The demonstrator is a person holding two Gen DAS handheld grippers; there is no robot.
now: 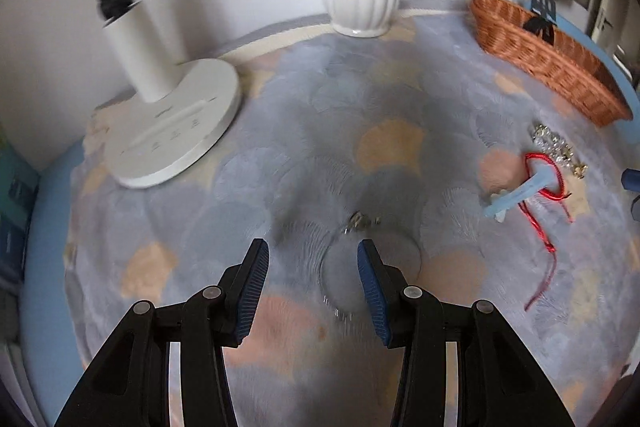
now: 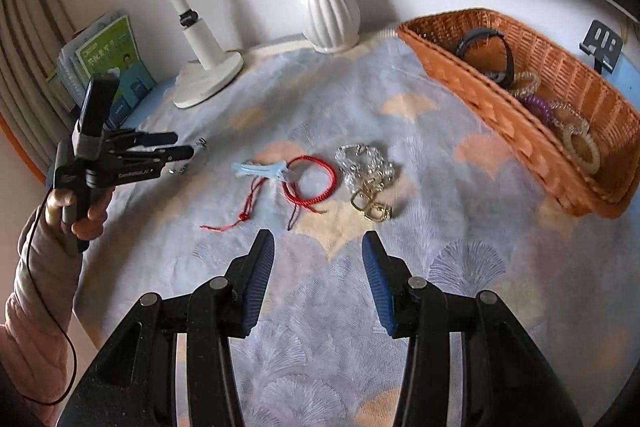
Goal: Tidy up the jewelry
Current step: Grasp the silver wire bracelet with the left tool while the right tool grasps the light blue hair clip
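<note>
Both my tongs, left (image 1: 313, 254) and right (image 2: 318, 247), gape with nothing between them. A thin chain (image 1: 360, 221) lies on the cloth (image 1: 304, 115) ahead of the left. The red cord (image 2: 310, 183), clip (image 2: 262, 169) and crystal chain (image 2: 366, 163) lie beside the basket (image 2: 480, 99).

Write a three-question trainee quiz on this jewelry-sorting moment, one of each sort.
1. True or false: the red cord bracelet already lies in the wicker basket.
2. Which lies nearest the left gripper? A) thin necklace with small pendant B) crystal chain with gold clasps C) light blue hair clip
3. Fill in: the right gripper holds ____.

Key: 1 false, it lies on the cloth; 2 A; 3 nothing, its jaws stand open over the patterned tablecloth.
</note>
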